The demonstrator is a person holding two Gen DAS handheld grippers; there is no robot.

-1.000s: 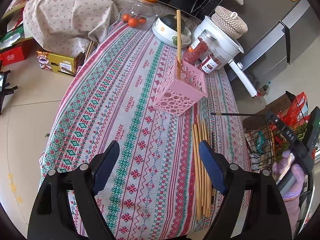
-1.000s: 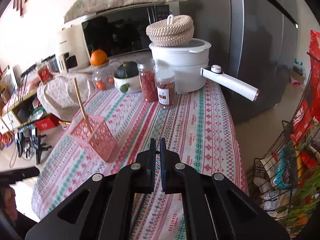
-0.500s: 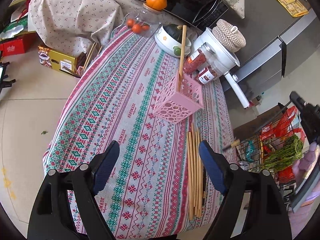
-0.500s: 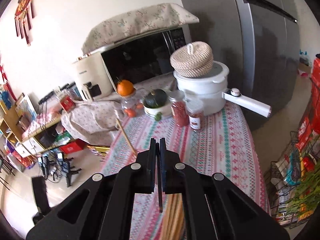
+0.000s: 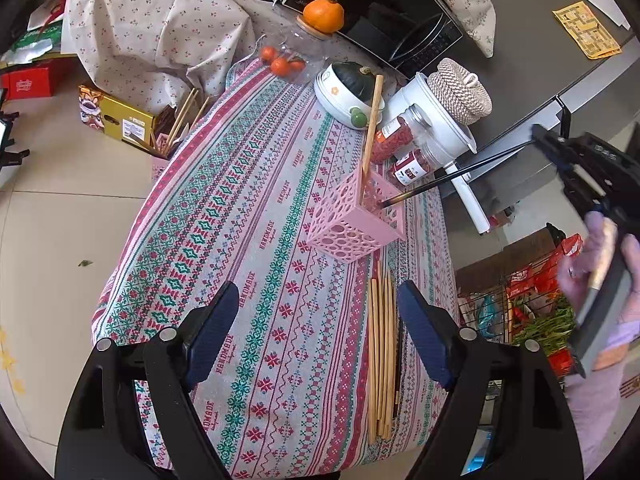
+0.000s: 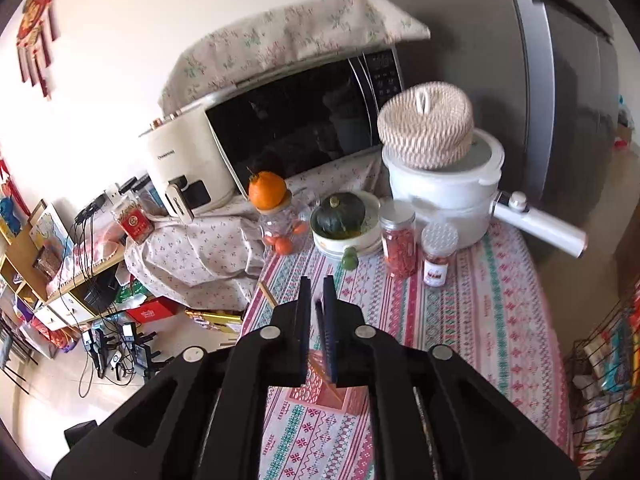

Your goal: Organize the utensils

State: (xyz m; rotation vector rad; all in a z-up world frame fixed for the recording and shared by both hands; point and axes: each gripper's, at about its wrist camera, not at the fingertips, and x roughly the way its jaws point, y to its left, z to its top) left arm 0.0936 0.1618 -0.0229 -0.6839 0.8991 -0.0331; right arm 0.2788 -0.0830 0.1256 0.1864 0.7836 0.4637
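Observation:
A pink perforated holder [image 5: 352,220] stands on the patterned tablecloth [image 5: 248,208] with one wooden chopstick [image 5: 370,136] upright in it. My right gripper [image 5: 560,152] is shut on a dark chopstick [image 5: 460,174] whose tip is inside the holder's rim. In the right wrist view the gripper [image 6: 317,312] pinches the dark chopstick [image 6: 319,310], with the holder [image 6: 320,384] below the fingers. Several wooden chopsticks [image 5: 382,344] lie in a row near the table's front right. My left gripper [image 5: 316,336] is open and empty above the table's front.
At the table's far end stand a white pot [image 5: 436,136] with a woven lid, two jars [image 5: 394,138], a bowl with a squash [image 5: 348,88] and a jar under an orange [image 5: 322,16]. A wire basket [image 5: 516,308] of groceries stands right of the table.
My right gripper has carried the dark chopstick from beside the table up and over, and its tip now sits in the pink holder. The left gripper has risen and stays open.

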